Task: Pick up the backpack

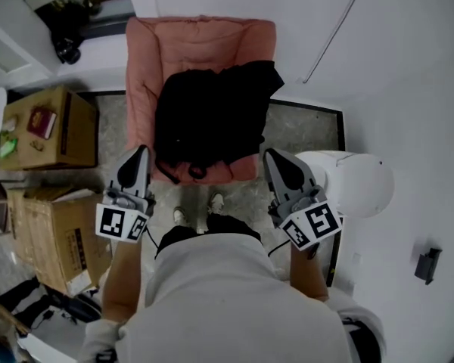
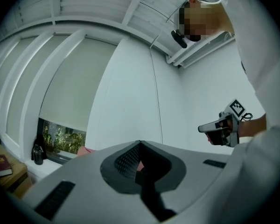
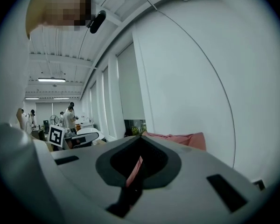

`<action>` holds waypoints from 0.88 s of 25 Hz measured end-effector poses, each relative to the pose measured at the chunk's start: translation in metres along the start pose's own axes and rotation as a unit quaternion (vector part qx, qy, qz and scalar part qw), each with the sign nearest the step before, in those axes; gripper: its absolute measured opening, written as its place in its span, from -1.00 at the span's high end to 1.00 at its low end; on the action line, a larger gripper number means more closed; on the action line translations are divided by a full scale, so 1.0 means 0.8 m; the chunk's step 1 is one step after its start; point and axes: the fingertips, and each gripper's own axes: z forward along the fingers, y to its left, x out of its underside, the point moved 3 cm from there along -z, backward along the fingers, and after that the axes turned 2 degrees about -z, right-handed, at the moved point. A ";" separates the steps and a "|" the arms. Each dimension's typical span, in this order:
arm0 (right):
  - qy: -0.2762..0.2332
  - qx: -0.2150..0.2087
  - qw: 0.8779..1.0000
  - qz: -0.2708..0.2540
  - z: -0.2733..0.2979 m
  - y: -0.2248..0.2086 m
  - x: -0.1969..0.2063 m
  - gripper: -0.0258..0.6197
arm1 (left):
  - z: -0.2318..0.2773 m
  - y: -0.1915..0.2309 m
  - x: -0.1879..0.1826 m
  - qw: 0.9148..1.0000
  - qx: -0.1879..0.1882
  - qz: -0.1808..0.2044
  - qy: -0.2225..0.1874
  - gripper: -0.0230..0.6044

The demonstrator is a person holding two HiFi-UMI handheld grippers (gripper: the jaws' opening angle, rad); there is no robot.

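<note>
A black backpack point(image 1: 212, 119) lies slumped on the seat of a pink armchair point(image 1: 144, 89), its straps hanging over the front edge. My left gripper point(image 1: 141, 151) is shut and empty, with its tip by the chair's front left corner, just left of the backpack. My right gripper point(image 1: 268, 156) is shut and empty too, just off the chair's front right corner. In the left gripper view the closed left gripper point(image 2: 140, 143) points level at the wall, with the right gripper point(image 2: 214, 127) at the side. In the right gripper view the armchair point(image 3: 177, 138) shows beyond the closed right gripper point(image 3: 141, 138).
Cardboard boxes point(image 1: 49, 127) point(image 1: 53, 233) stand left of the chair. A white round table point(image 1: 356, 184) stands close on the right. My shoes point(image 1: 180, 215) are just before the chair. White walls lie behind and to the right. People stand far off point(image 3: 70, 118).
</note>
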 end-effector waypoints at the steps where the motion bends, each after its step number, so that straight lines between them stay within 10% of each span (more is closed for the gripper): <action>1: 0.007 -0.005 1.000 -0.001 0.006 -0.002 0.005 0.85 | 0.002 0.004 0.006 1.000 -0.004 -0.001 0.003 0.88; 22: 0.097 -0.095 0.990 0.035 0.112 0.013 0.163 0.85 | 0.088 0.107 0.185 0.995 0.001 -0.078 0.061 0.65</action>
